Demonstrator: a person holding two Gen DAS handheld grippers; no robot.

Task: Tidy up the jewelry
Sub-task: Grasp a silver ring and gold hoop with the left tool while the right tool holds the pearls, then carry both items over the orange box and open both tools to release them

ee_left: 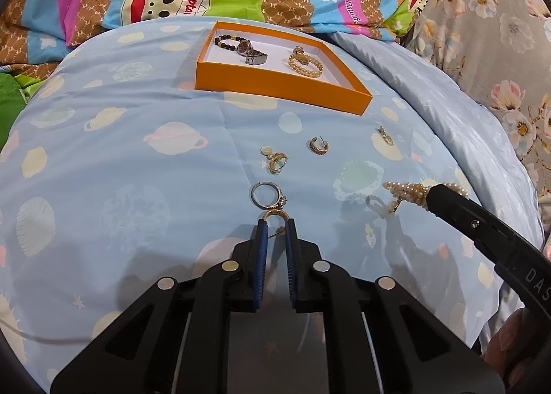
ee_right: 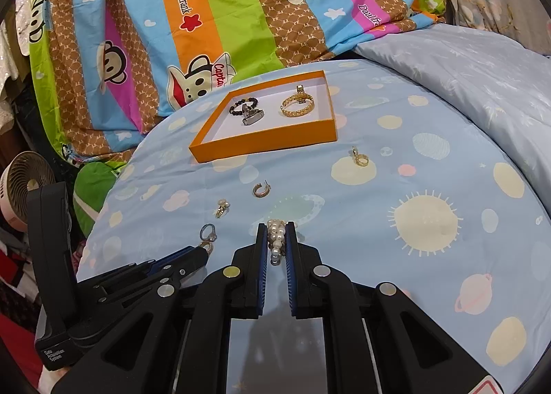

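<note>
The left gripper (ee_left: 275,222) is closing on a small gold earring (ee_left: 275,215) at its fingertips, the hoop showing between the blue pads and its post lying in the gap; whether the hoop is clear of the blue bedspread (ee_left: 137,187) cannot be told. A silver ring (ee_left: 267,193) is lying just beyond, touching or nearly touching the earring; any lift is best made straight up so the ring is not dragged.

The right gripper (ee_right: 276,232) is clamping a pearl bracelet (ee_right: 276,242) between its pads, strands bunched; part is trailing out past the tips, so a steady carry is advisable.

The orange box (ee_left: 275,89) is sitting farther up the bed and already holding a beaded bracelet (ee_left: 225,41), a watch (ee_left: 249,51) and a gold bangle (ee_left: 304,63); the near white floor is free for the drop.

Three further earrings are waiting on the bedspread: a pearl-topped one (ee_left: 274,160), a gold hoop (ee_left: 318,146) and a small one to the right (ee_left: 385,135).

Recommendation: squeeze gently on the hoop's sides, since thin metal is inclined to twist out; release low inside the box.
</note>
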